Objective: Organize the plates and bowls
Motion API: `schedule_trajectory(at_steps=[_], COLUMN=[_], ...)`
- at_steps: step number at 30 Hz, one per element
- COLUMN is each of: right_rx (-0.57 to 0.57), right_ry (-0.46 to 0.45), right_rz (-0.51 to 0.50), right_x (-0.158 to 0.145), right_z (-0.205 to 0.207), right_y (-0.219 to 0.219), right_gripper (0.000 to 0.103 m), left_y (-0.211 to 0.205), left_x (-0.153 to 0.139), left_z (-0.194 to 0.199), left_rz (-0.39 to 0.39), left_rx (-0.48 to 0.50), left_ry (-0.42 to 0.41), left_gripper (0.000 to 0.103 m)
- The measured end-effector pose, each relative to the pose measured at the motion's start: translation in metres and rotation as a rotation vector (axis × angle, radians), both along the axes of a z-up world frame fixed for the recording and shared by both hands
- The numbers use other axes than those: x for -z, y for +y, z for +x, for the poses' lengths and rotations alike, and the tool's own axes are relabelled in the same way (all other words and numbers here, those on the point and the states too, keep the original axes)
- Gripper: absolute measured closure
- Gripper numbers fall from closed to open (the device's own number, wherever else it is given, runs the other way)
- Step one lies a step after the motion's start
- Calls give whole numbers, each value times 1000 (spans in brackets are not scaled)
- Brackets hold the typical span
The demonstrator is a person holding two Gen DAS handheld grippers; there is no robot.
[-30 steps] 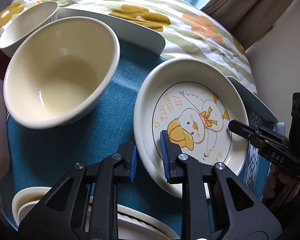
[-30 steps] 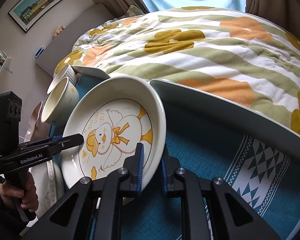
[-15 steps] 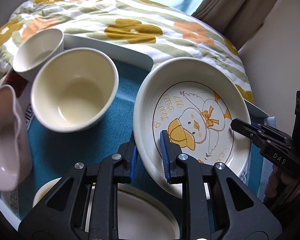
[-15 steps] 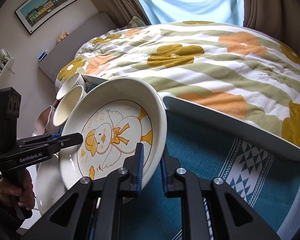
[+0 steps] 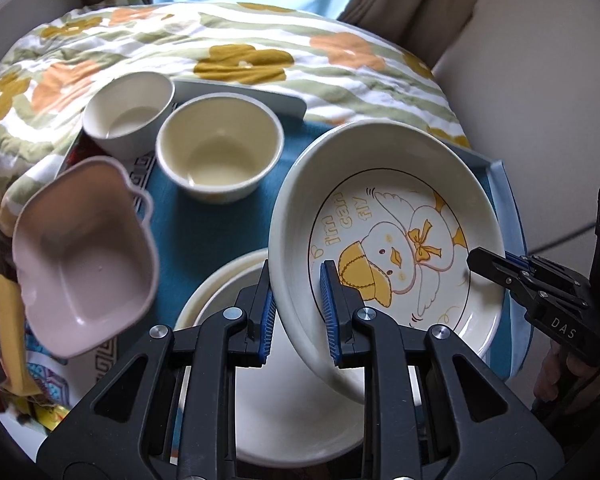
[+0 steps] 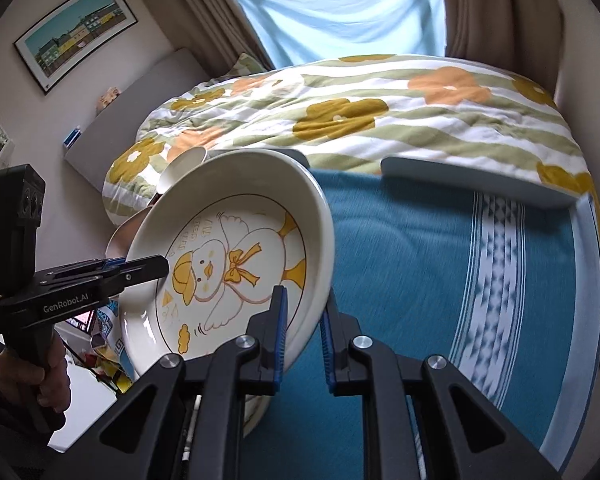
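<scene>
Now I hold a cream ceramic duck-print plate (image 5: 388, 240) in both grippers, above the teal woven cloth (image 6: 420, 280) that lies on a pale tray at the foot of a flower-patterned quilted bed (image 6: 360, 112).

A framed street picture (image 6: 76, 28) hangs on the wall beyond the bed's left side, and brown curtains (image 6: 496, 8) flank the blue-lit window behind the bed. My left gripper (image 5: 298, 304) pinches the plate's near rim; my right gripper (image 6: 304, 336) pinches the opposite rim. Round, the plate has no long axis; it is tilted, face toward the left camera, duck's head toward the left gripper. Left of the plate sit a cream round bowl (image 5: 220, 152), a white small bowl (image 5: 128, 112) and a pink lobed plastic bowl (image 5: 84, 256); a white empty plate (image 5: 284, 400) lies beneath it.
</scene>
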State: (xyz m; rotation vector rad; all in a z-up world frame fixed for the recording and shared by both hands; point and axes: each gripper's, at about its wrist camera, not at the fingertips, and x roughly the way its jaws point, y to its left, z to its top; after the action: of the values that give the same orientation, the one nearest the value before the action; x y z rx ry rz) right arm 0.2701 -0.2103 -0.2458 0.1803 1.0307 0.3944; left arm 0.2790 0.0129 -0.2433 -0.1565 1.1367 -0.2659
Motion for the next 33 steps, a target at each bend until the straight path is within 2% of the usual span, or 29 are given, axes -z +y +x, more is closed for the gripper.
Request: schedule_trajectory(at_steps=[10, 18, 33], right_rx=[155, 154, 123], right_ry=[81, 84, 89], right_rz=[-31, -75, -94], right_x=[32, 39, 46], right_z=[-64, -74, -74], right_y=[43, 49, 52], right_gripper=[89, 89, 89], left_y=[30, 20, 5], left_x=[49, 70, 67], left_z=[-27, -31, -37], left_rz=[14, 89, 229], left_rx=[127, 150, 148], left_ry=[118, 163, 111], left_gripper=[84, 84, 84])
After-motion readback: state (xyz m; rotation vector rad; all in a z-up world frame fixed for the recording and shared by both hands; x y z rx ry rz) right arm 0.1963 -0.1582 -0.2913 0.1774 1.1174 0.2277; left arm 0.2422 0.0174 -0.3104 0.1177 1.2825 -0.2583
